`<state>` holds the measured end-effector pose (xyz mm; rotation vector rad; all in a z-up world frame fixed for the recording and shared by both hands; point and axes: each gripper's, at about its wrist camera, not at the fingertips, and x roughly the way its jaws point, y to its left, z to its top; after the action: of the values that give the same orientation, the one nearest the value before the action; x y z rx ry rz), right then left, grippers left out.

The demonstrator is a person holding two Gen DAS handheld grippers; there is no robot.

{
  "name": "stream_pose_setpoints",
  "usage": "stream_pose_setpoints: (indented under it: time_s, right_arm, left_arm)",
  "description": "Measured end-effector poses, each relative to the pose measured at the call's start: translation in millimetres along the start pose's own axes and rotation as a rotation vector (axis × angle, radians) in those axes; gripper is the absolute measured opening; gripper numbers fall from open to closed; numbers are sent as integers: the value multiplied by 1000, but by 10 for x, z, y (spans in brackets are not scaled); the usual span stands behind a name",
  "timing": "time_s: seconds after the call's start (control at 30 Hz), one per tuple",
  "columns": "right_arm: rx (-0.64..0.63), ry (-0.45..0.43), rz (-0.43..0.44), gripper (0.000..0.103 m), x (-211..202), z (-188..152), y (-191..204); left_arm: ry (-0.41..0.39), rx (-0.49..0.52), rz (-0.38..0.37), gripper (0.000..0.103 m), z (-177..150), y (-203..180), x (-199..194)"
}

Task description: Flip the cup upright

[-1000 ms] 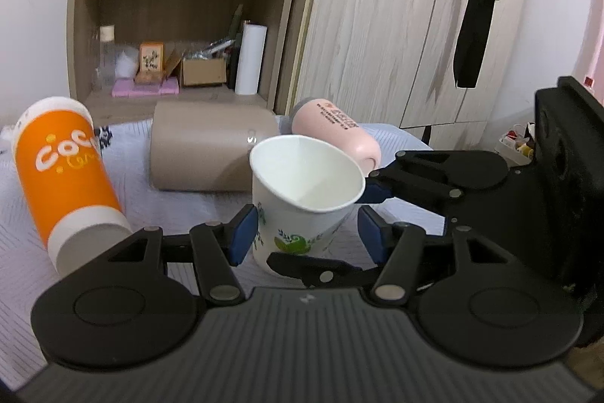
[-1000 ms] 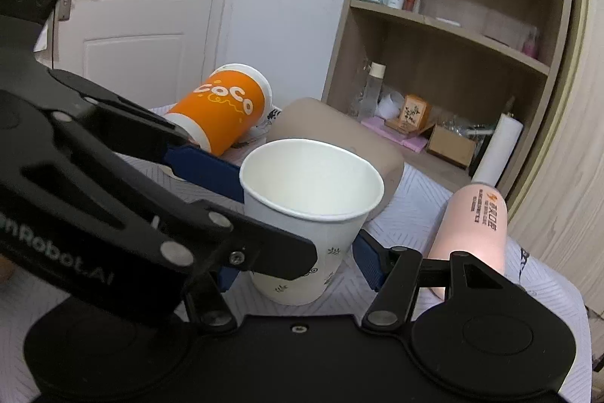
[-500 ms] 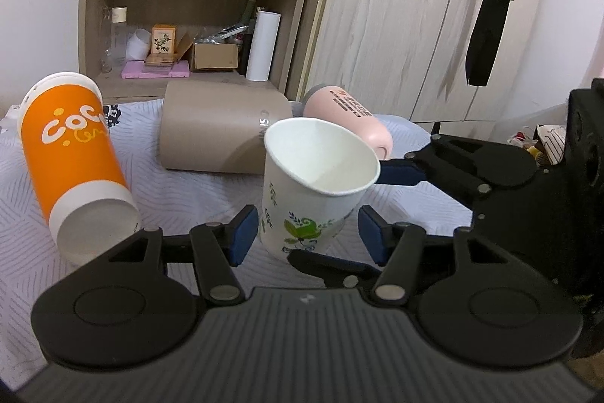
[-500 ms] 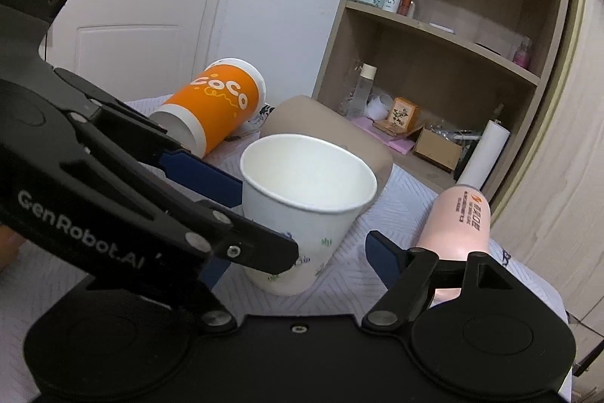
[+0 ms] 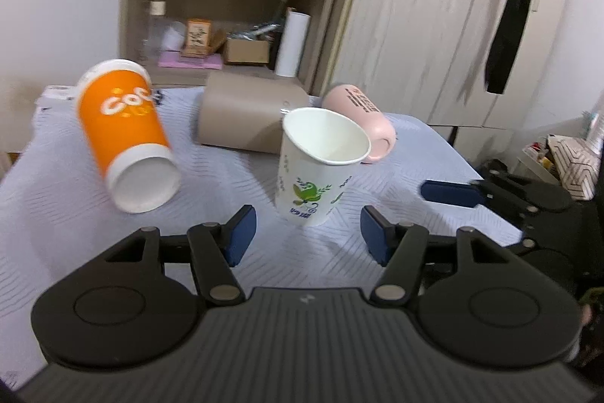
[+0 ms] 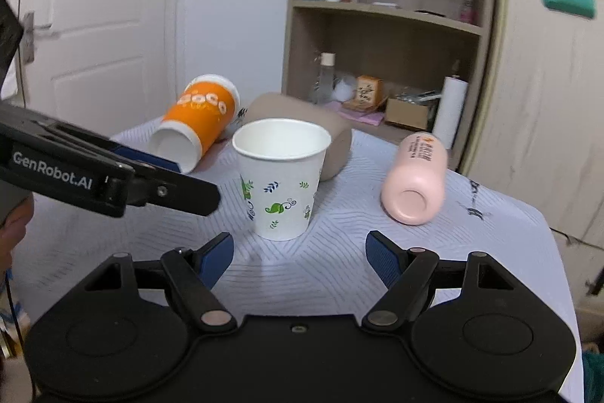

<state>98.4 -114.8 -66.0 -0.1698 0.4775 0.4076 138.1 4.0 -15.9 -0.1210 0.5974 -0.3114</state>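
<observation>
On the pale patterned tablecloth (image 6: 339, 274), farthest left, an orange cup (image 6: 196, 127) lies on its side, its white base end turned toward the cameras and its long axis running back toward the wall. Just beside it, to the right and behind, a tan cylinder (image 6: 336, 138) also lies on its side.

In front of that cylinder stands the white paper cup (image 6: 281, 176), printed with green leaves. It is upright on its base on the cloth: mouth open upward, long axis vertical. In the left wrist view the same cup (image 5: 319, 169) looks tilted to the right, which may come from the fisheye lens. Nothing touches it.

Farther right, well apart from the paper cup, a pink bottle (image 6: 415, 180) lies on its side with its flat bottom facing the right camera.

The left gripper (image 5: 307, 237) is released, its blue pads spread wide just short of the paper cup, one on either side of the cup's base and clear of it. The right gripper (image 6: 300, 252) is likewise spread apart and holds nothing; the cup sits just ahead of the gap between its fingers. In the right wrist view, the left gripper's black arm reaches in from the left edge, its tip ending near the cup's left wall without touching.
</observation>
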Motion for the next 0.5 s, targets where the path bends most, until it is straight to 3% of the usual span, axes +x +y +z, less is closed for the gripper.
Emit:
stream_pose_setpoints:
  time_s: [0.33, 0.5]
  right_arm:
    - [29, -29, -95, 81, -603, 60, 150]
    - [99, -44, -106, 81, -833, 81, 136]
  left_arm:
    - [-17, 19, 125, 61, -34, -160, -578]
    - [-24, 10, 147, 63, -45, -212, -818]
